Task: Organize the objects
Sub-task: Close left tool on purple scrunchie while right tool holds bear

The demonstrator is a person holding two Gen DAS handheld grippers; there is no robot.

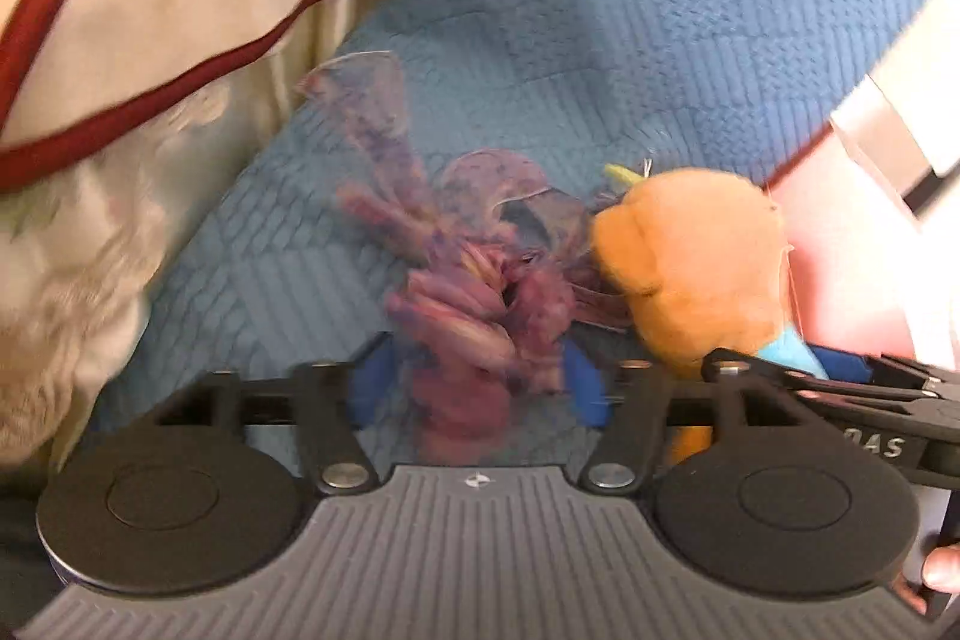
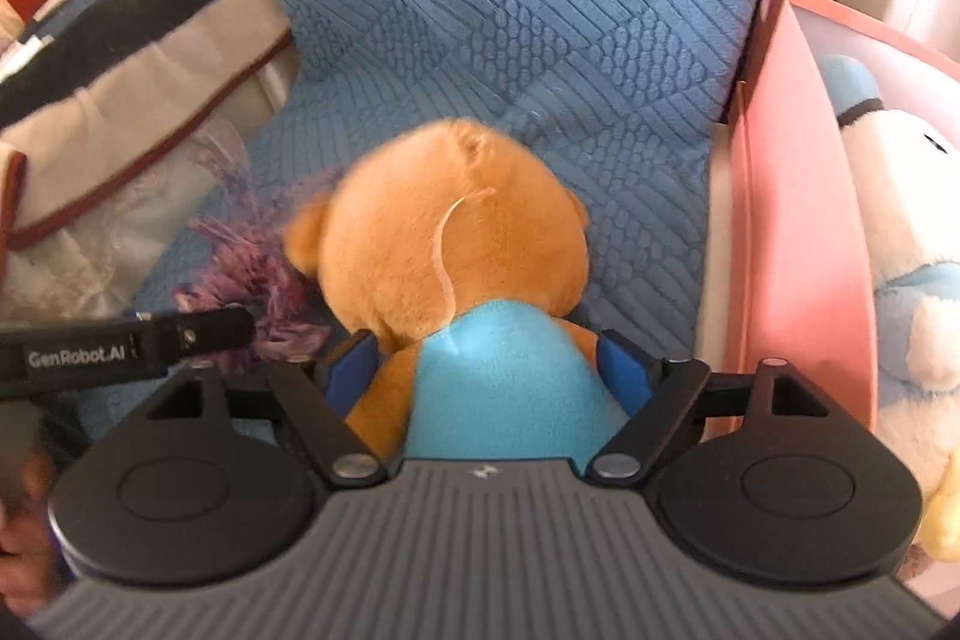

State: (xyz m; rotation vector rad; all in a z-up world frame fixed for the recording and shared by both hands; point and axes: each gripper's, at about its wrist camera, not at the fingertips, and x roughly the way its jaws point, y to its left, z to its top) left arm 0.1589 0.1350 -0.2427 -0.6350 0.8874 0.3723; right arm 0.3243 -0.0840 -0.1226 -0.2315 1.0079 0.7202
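- We see our left gripper (image 1: 474,376) spread open around a blurred purple dried-flower bunch (image 1: 474,280); its blue pads (image 1: 579,382) stand clear of the stems.
- Our right gripper (image 2: 489,361) flanks the orange teddy bear (image 2: 450,226) at its turquoise body; whether it grips, we cannot tell.
- Bear and bunch touch on the blue quilted cover (image 2: 540,10).
- A pink box (image 2: 798,232) at the cover's right edge holds a white plush (image 2: 906,196).
- A cream cushion (image 1: 180,40) lies at its left edge.

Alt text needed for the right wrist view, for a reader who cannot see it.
The right gripper straddles an orange teddy bear in a blue top, seen from behind on a blue textured cover. A purple tasselled bundle lies at its left; a pink box of soft toys stands right.
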